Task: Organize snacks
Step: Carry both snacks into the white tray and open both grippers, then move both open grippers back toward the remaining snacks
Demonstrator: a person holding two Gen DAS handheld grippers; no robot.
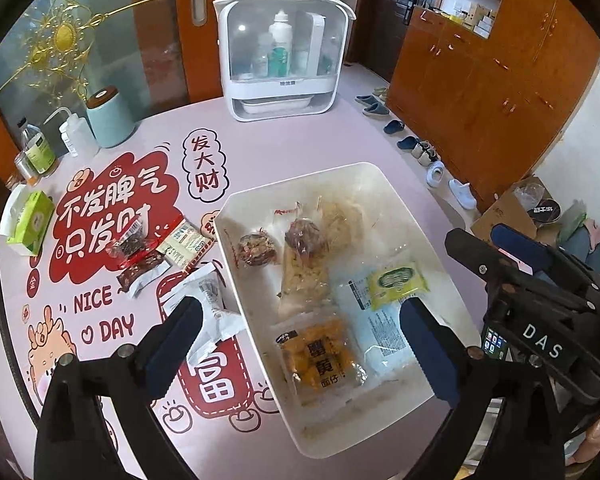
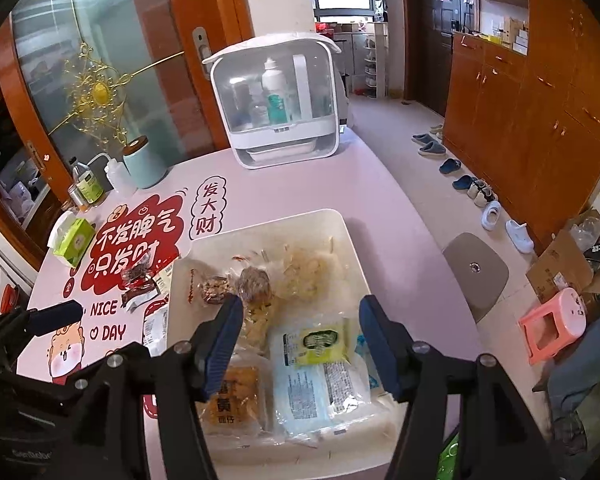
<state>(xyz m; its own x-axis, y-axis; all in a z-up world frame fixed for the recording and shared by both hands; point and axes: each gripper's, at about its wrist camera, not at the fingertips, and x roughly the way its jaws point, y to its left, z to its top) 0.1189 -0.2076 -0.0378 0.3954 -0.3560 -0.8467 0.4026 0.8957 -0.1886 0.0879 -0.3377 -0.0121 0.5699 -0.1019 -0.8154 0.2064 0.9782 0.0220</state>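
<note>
Most snacks already lie in your tray; about four packets remain on the surface beside its left edge. Both grippers, left and right, hover apart and empty above the tray.

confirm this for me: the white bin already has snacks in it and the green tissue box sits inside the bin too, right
Not quite. The white bin does hold snacks, but the green tissue box sits on the table left of the bin, not inside it, as the left wrist view shows.

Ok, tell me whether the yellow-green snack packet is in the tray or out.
In. The yellow-green packet lies inside the white tray, on top of a pale blue packet.
</note>
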